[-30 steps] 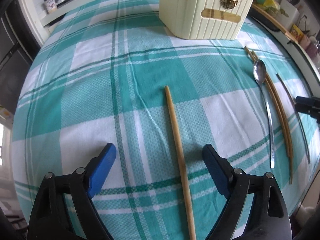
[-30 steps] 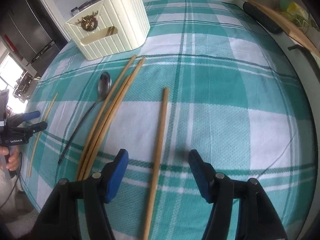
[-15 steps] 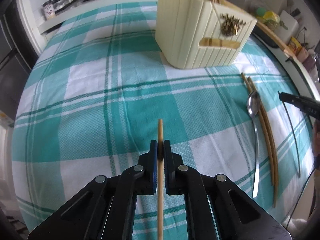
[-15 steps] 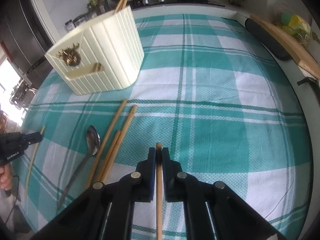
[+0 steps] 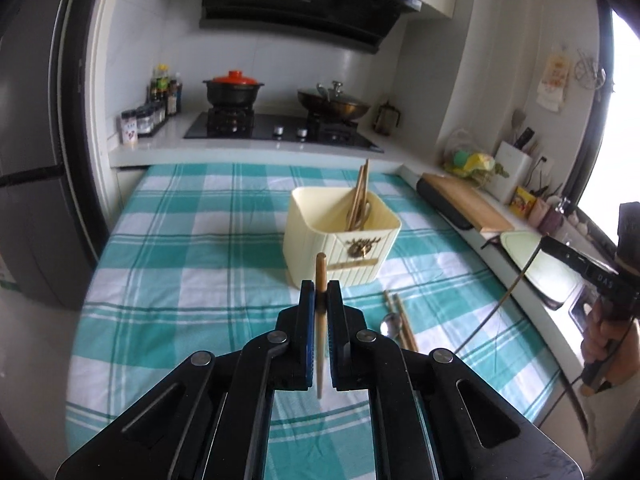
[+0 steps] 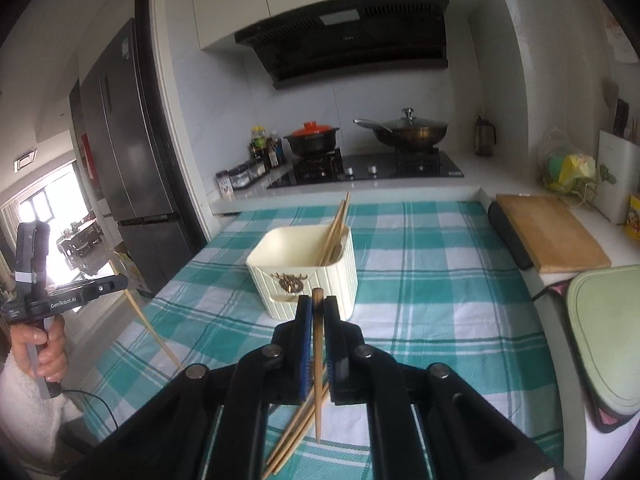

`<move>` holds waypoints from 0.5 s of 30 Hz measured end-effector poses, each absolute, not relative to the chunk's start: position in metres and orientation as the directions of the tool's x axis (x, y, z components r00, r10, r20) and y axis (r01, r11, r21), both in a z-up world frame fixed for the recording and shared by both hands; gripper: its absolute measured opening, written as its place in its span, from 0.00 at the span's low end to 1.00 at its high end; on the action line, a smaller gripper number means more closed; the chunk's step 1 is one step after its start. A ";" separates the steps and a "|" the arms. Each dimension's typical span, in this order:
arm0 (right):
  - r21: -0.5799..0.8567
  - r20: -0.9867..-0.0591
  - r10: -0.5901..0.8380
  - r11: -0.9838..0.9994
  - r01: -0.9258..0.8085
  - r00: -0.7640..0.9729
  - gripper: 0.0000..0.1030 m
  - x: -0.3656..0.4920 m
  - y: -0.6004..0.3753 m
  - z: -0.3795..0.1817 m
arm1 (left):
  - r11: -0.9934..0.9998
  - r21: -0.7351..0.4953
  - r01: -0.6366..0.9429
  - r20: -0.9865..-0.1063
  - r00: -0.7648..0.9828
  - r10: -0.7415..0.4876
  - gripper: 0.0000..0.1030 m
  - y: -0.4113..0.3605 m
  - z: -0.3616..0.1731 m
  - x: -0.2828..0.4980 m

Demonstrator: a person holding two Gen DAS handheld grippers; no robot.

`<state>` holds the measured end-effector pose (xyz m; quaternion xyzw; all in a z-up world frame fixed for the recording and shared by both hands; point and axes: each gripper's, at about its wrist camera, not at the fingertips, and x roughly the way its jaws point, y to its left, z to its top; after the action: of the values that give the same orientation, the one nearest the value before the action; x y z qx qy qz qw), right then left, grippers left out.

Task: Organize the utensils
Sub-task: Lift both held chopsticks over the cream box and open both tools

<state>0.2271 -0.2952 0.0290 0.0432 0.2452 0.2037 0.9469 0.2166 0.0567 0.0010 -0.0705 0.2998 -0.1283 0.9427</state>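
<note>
Left wrist view: left hand-held gripper point(image 5: 319, 300) clamped on a slim wooden chopstick point(image 5: 320, 280), raised clear of the teal-checked cloth surface point(image 5: 180, 264) — cream ribbed plastic utensil holder point(image 5: 340, 240) ahead, sticks already inside.

Right wrist view: right hand-held gripper point(image 6: 318, 314) pinched a second wooden chopstick point(image 6: 317, 344). Advice — tip each stick upright above the holder's rim before releasing.

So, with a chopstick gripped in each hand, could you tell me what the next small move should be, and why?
Probably carry both forward over the cream holder and lower them in. The left tongs and right tongs are each shut on a chopstick, lifted off the cloth, and the holder ahead already has chopsticks standing inside.
</note>
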 end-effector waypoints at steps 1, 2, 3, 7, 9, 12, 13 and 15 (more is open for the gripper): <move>0.171 -0.429 0.404 0.915 -0.366 0.808 0.06 0.224 -0.292 0.033 | 0.957 -0.210 0.202 -0.537 0.794 -0.286 0.04 0.056 0.004 0.215; 0.159 -0.413 0.399 0.917 -0.367 0.818 0.06 0.222 -0.289 0.037 | 0.957 -0.206 0.203 -0.527 0.801 -0.283 0.04 0.055 0.007 0.214; 0.149 -0.399 0.394 0.919 -0.365 0.828 0.06 0.221 -0.287 0.040 | 0.959 -0.200 0.201 -0.519 0.808 -0.278 0.04 0.055 0.009 0.213; 0.153 -0.372 0.397 0.918 -0.367 0.839 0.06 0.226 -0.279 0.047 | 0.956 -0.215 0.198 -0.506 0.815 -0.282 0.03 0.055 0.016 0.215; 0.153 -0.363 0.396 0.918 -0.365 0.844 0.06 0.228 -0.277 0.051 | 0.955 -0.221 0.199 -0.498 0.819 -0.286 0.03 0.056 0.019 0.215; 0.147 -0.349 0.397 0.918 -0.369 0.849 0.06 0.235 -0.273 0.061 | 0.955 -0.216 0.204 -0.486 0.826 -0.286 0.03 0.054 0.028 0.218; 0.141 -0.343 0.397 0.918 -0.371 0.851 0.06 0.236 -0.271 0.066 | 0.955 -0.213 0.208 -0.481 0.828 -0.287 0.03 0.054 0.032 0.220; 0.121 -0.329 0.390 0.921 -0.371 0.860 0.06 0.244 -0.268 0.078 | 0.955 -0.206 0.215 -0.468 0.835 -0.289 0.03 0.053 0.042 0.224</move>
<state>0.2438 -0.2680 0.0778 0.0269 0.1759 0.1974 0.9640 0.2242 0.0531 0.0422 -0.0728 0.2549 -0.1320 0.9551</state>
